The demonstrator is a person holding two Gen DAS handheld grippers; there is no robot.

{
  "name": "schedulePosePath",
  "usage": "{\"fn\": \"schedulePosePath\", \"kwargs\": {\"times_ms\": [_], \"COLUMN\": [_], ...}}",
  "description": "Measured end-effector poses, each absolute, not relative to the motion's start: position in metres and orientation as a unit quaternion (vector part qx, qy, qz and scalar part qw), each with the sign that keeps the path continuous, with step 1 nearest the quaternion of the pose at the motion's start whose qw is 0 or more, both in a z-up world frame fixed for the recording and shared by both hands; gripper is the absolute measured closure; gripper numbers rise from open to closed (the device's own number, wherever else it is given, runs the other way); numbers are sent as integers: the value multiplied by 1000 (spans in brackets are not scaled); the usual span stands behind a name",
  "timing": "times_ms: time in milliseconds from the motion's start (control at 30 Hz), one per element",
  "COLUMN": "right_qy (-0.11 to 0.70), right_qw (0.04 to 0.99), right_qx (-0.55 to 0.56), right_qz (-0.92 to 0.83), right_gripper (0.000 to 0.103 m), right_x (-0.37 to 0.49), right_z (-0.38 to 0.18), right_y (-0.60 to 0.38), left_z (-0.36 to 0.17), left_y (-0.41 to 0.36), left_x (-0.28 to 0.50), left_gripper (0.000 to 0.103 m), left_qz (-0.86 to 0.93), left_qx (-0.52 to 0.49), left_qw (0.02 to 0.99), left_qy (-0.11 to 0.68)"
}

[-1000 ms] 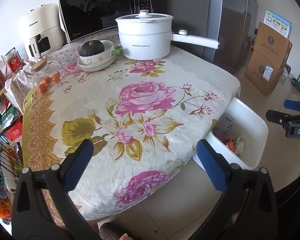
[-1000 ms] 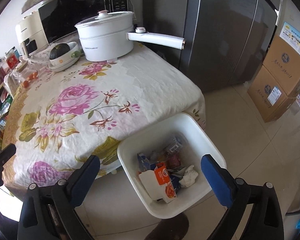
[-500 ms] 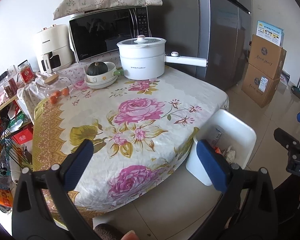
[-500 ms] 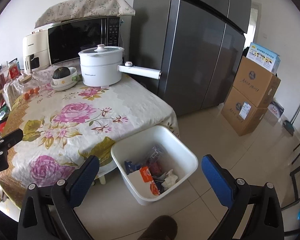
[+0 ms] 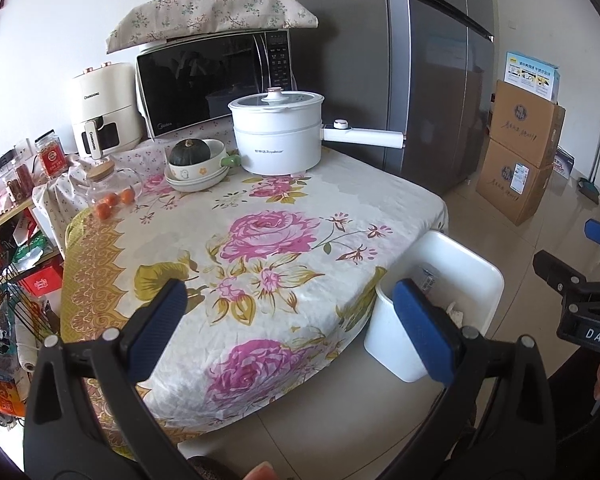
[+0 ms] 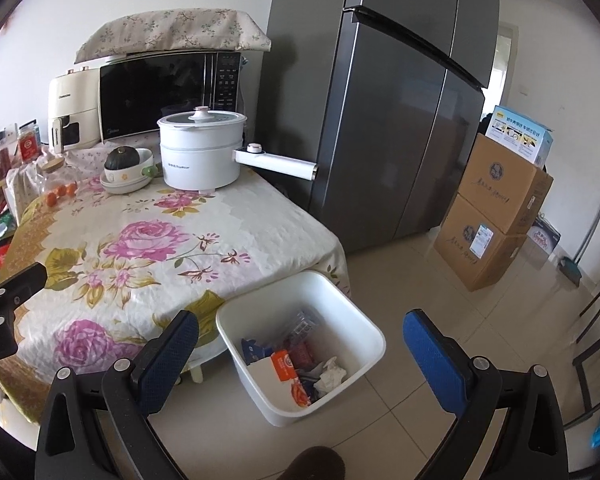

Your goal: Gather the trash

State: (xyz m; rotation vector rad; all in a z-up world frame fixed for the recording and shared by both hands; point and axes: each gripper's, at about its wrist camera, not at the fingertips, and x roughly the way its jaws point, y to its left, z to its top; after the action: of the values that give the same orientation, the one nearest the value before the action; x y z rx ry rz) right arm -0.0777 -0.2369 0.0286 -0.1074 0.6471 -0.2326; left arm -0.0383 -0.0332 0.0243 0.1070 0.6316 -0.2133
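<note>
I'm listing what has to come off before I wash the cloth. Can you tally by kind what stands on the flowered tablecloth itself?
Electric pot: 1
Stack of bowls holding the green squash: 1
Glass jar with wooden lid: 1
Small orange fruits: 3
Total: 6
The microwave and air fryer stand behind, on another cloth.

table edge (image 5: 380, 280) hides the bin's (image 5: 488, 276) near wall.

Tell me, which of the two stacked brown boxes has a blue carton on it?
The upper cardboard box; the blue carton sits on its top, while the lower box rests on the floor.
</note>
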Motion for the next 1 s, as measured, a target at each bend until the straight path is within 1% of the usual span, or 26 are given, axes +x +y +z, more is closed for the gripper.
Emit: {"fn": "schedulePosePath", "kwargs": {"times_ms": [1000], "right_qy": [324], "right_qw": [938], "right_qx": [-52], "right_qz": [-107], "right_gripper": [0], "right_x": [-76], "right_z": [26], "right_y": [-235], "left_z": [19], "left_y": [-35], "left_x": [-38], "left_gripper": [1], "left_qz": [-109], "left_qx": [56], "left_qw": [939], "left_qy": [320]}}
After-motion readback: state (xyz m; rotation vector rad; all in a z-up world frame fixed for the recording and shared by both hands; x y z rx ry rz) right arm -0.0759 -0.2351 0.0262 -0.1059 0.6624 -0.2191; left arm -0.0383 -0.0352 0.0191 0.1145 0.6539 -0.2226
